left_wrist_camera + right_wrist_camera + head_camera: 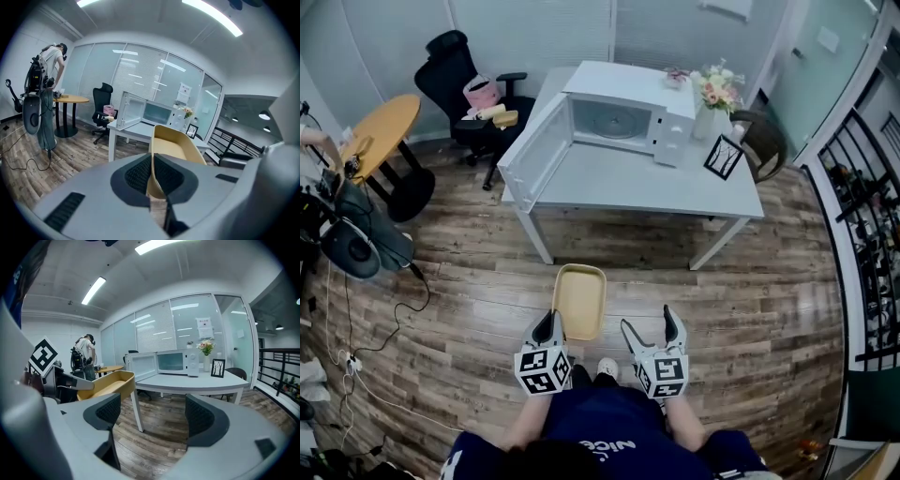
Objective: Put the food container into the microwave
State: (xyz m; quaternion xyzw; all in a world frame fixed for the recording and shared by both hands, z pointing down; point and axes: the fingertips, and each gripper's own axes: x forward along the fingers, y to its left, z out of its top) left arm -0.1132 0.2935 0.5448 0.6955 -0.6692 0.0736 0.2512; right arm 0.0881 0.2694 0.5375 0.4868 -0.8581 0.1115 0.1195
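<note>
- Left tool [551, 323] is pinching the container [579, 300] by its near rim.
- Right tool [651, 328] is hanging spread, empty.
- Microwave [623, 120] is standing open on the far counter [656, 187].

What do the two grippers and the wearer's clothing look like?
Left gripper and right gripper: light grey bodies, tapered jaws lined with black ribbed pads, each carrying a cube of black-and-white square markers. No cables show. The person wears a dark blue top with white lettering.
</note>
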